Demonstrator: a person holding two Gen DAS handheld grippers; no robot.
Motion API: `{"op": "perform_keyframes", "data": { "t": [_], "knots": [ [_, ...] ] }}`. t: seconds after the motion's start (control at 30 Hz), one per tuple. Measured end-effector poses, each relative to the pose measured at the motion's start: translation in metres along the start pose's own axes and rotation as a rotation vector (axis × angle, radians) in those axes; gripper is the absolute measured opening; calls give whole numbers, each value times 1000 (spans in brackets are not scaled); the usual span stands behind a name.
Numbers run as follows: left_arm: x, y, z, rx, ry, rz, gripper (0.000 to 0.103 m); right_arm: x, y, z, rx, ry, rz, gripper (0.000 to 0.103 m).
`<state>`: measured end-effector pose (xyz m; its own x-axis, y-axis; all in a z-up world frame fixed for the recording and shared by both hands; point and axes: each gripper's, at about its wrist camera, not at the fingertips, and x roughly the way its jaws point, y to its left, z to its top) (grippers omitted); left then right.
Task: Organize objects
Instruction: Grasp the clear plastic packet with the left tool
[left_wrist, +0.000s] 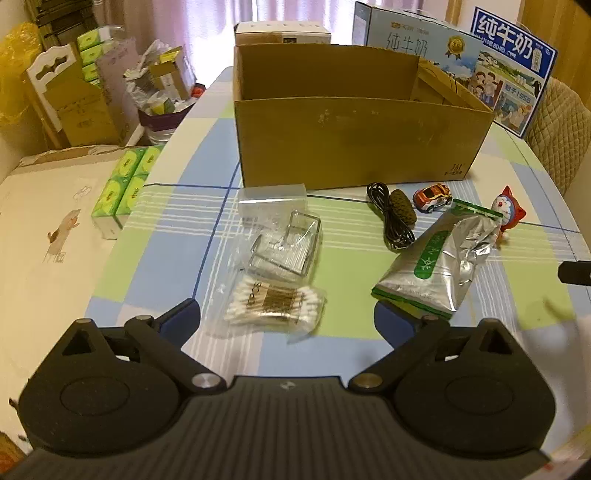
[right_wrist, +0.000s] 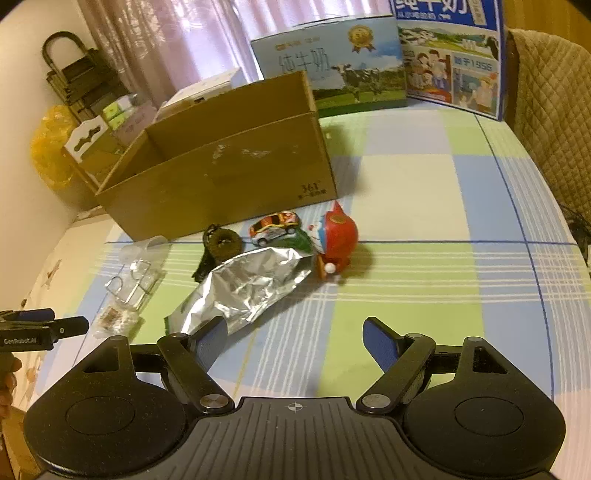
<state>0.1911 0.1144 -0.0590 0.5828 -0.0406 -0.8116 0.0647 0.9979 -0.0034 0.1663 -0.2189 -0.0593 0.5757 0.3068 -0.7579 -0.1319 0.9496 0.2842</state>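
Checked cloth in blue, green and white covers the bench (left_wrist: 177, 236), with milk cartons (right_wrist: 332, 62) standing at its far edge before a pale curtain. Near the middle sits an open cardboard box (left_wrist: 351, 144). In front of it lie a clear plastic packet with a wire rack (left_wrist: 284, 240), a bag of cotton swabs (left_wrist: 273, 304), a coiled black cable (left_wrist: 391, 218), a toy car (left_wrist: 432, 195), a silver foil pouch (left_wrist: 436, 266) and a red cat figurine (right_wrist: 338, 236). My left hand-held gripper (left_wrist: 286, 314) hovers just short of the swabs, jaws spread wide and holding nothing. My right hand-held gripper (right_wrist: 291, 339) is likewise wide apart and empty, its left finger (right_wrist: 208, 341) beside the pouch's near end.
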Motion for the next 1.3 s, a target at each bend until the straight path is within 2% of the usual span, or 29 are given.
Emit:
{"op": "perform_keyframes", "data": {
  "t": [0.3, 0.5, 0.8, 0.97, 1.13, 1.3],
  "knots": [
    [41, -2, 23, 80, 17, -14, 96, 4, -10, -2, 54, 10, -57, 78],
    [77, -1, 37, 133, 67, -17, 89, 5, -19, -3, 92, 12, -95, 78],
    [116, 3, 48, 174, 122, -5, 83, 11, -24, -5, 129, 32, -131, 78],
    [127, 4, 48, 175, 140, -7, 70, 15, -24, -4, 133, 38, -139, 78],
    [124, 3, 48, 188, 115, -36, 53, 21, -21, -3, 124, 44, -138, 78],
    [115, 2, 47, 194, 89, -51, 51, 25, -18, 2, 94, 36, -128, 78]
  ]
}}
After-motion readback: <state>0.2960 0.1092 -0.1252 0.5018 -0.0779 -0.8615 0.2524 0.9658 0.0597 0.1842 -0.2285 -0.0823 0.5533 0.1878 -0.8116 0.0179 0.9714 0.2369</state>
